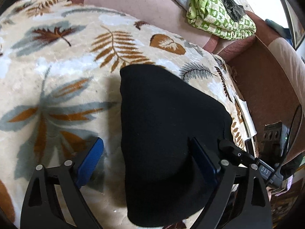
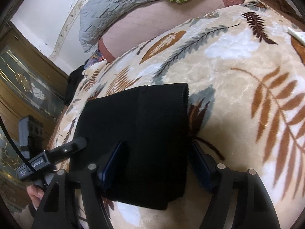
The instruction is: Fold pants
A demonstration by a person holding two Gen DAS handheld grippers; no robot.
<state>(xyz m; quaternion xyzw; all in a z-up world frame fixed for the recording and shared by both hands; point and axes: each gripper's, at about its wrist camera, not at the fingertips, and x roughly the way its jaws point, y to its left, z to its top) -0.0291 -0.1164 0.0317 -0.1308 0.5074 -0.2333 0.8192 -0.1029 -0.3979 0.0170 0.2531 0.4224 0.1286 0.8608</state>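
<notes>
My left tool (image 1: 147,164) is spread wide, holding nothing. The black pants (image 1: 167,133) lie folded on the leaf blanket (image 1: 57,72), right between and ahead of its fingers. My right tool (image 2: 155,164) is spread wide too, with the pants (image 2: 137,133) lying between its fingers. Nothing blocks either tool. Far ahead of my left tool, a green cloth (image 1: 215,13) sits on the pink bed (image 1: 143,5). A grey quilt (image 2: 114,13) lies far ahead of my right tool, to its left.
</notes>
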